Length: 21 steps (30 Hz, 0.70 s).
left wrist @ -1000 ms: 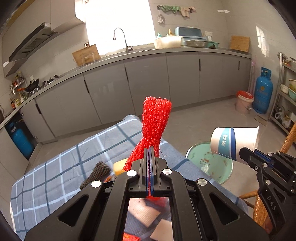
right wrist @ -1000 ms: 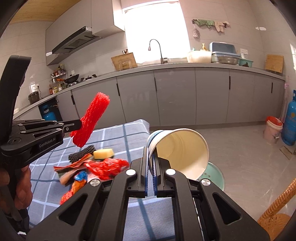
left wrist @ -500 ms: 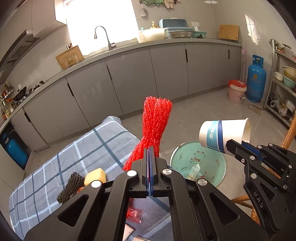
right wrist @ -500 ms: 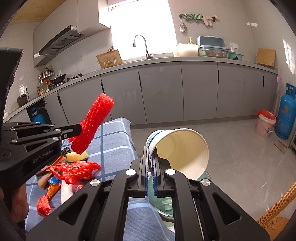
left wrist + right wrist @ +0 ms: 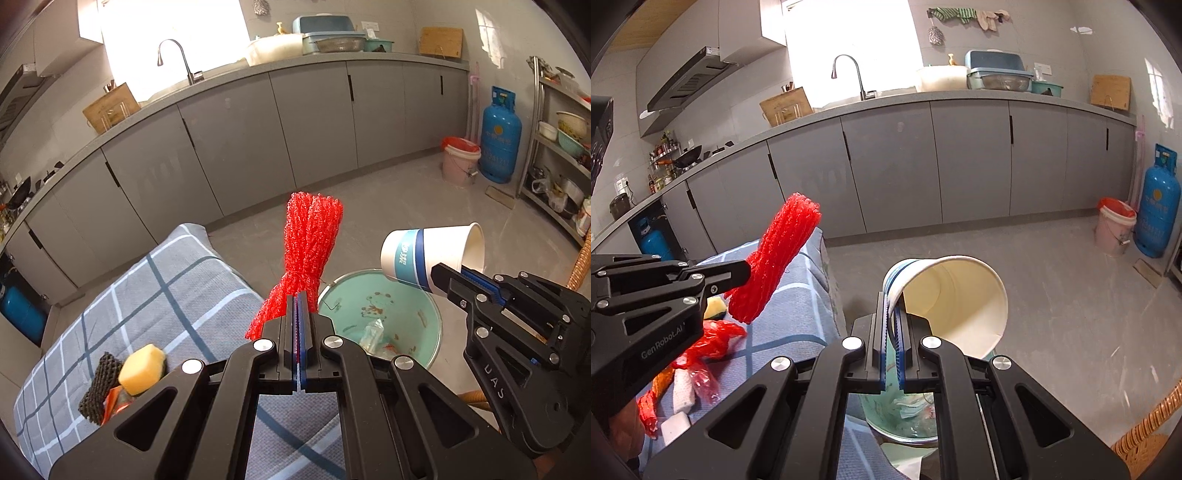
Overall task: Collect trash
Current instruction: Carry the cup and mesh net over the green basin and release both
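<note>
Above a green bin (image 5: pixel 432 314), the left gripper (image 5: pixel 297 306) clamps red netting (image 5: pixel 312 236) and the right gripper (image 5: pixel 894 314) pinches a paper cup (image 5: pixel 956 295); release likely comes next.

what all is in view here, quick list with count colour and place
red mesh net: 1, red, clamped in left tool
paper cup: 1, white with blue band, on its side in right tool
bin: 1, pale green, on floor past the table edge
yellow sponge: 1, yellow, on checked cloth
dark mesh piece: 1, black, beside sponge
red plastic wrapper: 1, red, on cloth
gas cylinder: 1, blue, far right floor
pink bucket: 1, pink, beside cylinder
left tool: 1, black, shut
right tool: 1, black, shut
</note>
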{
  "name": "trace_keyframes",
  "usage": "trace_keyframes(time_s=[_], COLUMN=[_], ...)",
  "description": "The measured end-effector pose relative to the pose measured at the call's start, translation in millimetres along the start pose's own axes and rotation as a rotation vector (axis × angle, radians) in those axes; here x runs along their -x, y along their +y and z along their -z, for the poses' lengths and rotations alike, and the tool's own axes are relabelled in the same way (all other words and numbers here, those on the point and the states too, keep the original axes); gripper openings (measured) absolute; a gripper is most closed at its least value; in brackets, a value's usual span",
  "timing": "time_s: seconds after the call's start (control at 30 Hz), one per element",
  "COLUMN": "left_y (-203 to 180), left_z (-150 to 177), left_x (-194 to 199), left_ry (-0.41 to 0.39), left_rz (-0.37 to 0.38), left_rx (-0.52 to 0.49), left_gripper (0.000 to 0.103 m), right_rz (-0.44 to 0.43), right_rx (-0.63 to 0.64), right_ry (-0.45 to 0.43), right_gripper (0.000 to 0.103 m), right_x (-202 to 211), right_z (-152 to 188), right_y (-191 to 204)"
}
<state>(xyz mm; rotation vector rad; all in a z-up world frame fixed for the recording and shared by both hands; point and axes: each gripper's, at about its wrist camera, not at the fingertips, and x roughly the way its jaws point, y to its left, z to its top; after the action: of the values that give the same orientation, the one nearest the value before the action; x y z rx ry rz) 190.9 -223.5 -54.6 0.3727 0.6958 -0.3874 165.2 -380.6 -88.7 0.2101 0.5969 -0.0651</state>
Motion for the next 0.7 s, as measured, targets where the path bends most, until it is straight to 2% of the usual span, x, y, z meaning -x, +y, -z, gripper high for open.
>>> trace_keyframes(time_s=[0.43, 0.57, 0.6, 0.63, 0.67, 0.7], left_y=[-20.5, -23.2, -24.1, -23.8, -23.2, -22.8], left_z=[-0.9, 0.5, 1.5, 2.4, 3.3, 3.7], left_x=[-43.5, -51.0, -52.5, -53.5, -53.1, -52.7], left_ry=[0.063, 0.072, 0.076, 0.079, 0.075, 0.072], left_rz=[0.050, 0.066, 0.067, 0.066, 0.062, 0.057], left_rx=[-0.019, -0.023, -0.026, -0.024, -0.021, -0.021], left_gripper=[0.003, 0.004, 0.011, 0.025, 0.029, 0.033], right_rz=[0.003, 0.025, 0.032, 0.038, 0.044, 0.047], right_rx=[-0.016, -0.022, -0.024, -0.029, -0.038, -0.042], right_ry=[0.058, 0.065, 0.066, 0.067, 0.072, 0.078], right_gripper=[0.007, 0.010, 0.012, 0.024, 0.030, 0.030], right_x=[-48.2, -57.9, -59.5, -60.7, -62.0, -62.7], right_z=[8.0, 11.6, 12.8, 14.1, 16.0, 17.6], right_y=[-17.4, -22.7, -25.4, -27.7, -30.0, -32.0])
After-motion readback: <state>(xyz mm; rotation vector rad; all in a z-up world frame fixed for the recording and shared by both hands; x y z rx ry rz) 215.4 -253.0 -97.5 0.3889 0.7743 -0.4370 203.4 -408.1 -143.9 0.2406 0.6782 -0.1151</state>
